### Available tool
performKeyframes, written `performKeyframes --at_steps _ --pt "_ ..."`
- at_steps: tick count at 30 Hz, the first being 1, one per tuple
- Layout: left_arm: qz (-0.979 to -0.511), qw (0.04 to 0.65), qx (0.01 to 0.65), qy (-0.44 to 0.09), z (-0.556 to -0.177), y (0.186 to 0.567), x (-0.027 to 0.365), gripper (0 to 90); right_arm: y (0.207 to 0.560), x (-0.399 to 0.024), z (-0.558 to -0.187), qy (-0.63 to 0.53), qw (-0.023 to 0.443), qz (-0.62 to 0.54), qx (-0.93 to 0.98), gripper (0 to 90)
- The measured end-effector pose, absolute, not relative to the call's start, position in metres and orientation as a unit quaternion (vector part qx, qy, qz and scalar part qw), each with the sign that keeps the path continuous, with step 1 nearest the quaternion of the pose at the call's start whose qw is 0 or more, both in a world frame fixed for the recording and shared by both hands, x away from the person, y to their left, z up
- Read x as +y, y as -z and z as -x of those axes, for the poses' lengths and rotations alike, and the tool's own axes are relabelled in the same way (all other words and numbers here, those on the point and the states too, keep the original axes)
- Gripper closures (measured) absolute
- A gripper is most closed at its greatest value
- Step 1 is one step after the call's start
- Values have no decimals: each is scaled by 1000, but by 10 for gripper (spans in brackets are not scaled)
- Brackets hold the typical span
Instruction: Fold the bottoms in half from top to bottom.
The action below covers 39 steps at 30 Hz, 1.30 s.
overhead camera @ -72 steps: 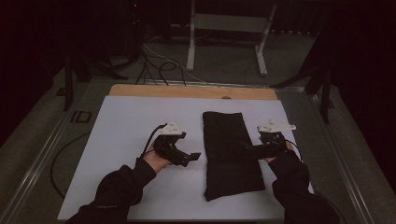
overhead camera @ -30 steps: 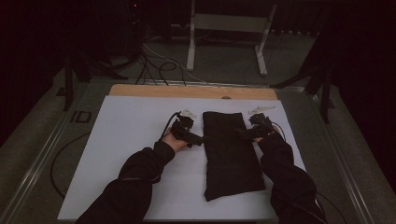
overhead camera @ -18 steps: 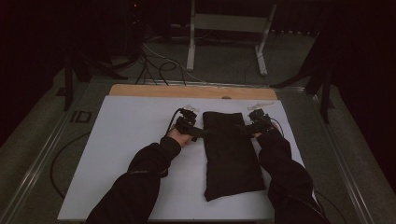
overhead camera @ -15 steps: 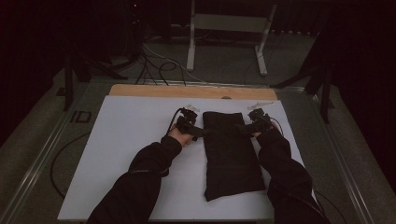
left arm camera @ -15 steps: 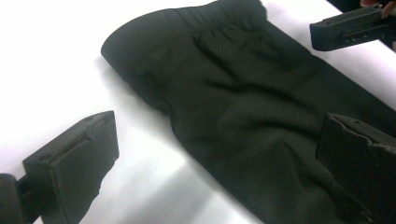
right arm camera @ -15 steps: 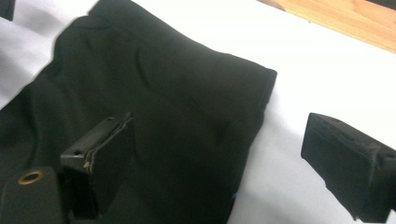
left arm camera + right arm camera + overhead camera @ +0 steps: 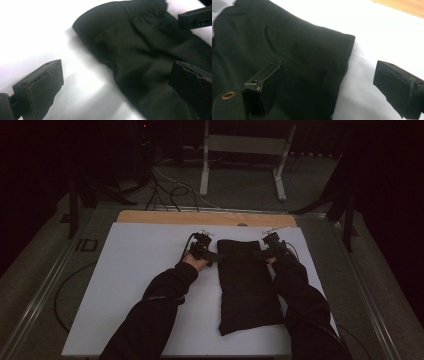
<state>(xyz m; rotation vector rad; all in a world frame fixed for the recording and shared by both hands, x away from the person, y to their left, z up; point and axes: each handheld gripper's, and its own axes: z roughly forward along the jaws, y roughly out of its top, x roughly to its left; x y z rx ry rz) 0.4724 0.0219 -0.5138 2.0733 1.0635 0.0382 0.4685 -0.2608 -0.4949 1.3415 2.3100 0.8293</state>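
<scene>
Two claws, one dark garment, one white surface.

Left claw (image 7: 212,255): at the garment's far left corner, jaws spread wide. In the left gripper view one jaw stands over bare white surface and the other over the cloth, so the cloth's edge lies between them, not yet pinched.

Black garment (image 7: 248,282): folded into a long strip lying flat on the surface, running from the far edge toward the person, between the two forearms. A gathered band shows along its far end in the left gripper view.

Right claw (image 7: 263,253): at the garment's far right corner, likewise released; in the right gripper view one jaw is over the cloth, the other over the white surface just past the corner.

Step in hand, as judged: both claws set to take the far corners. Next move calls for lowering and closing on each corner together, catching every layer.

Surface (image 7: 135,270): white sheet with a wooden strip (image 7: 165,217) along the far side.

Room: dim; grey floor, loose cables (image 7: 172,195), a pale metal stand (image 7: 245,150) beyond.
</scene>
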Motion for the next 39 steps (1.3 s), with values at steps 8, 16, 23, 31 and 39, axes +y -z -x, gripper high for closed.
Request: performKeyframes --at_steps 8,16,23,31,39 --pt "-816 381 435 -10 -479 514 13 153 501 -259 -476 -289 169 -488 806 101" --pt "-809 386 444 -4 -479 520 10 334 506 -261 -482 -284 163 -507 797 176" --pt "-807 383 450 -4 -478 520 7 487 511 -262 -481 -283 152 -510 798 286" --pt "-808 379 451 -16 -477 521 7 590 513 -258 -481 -277 140 -507 804 433" --pt "-812 375 447 -14 -476 521 8 706 511 -255 -480 -281 123 -505 806 617"
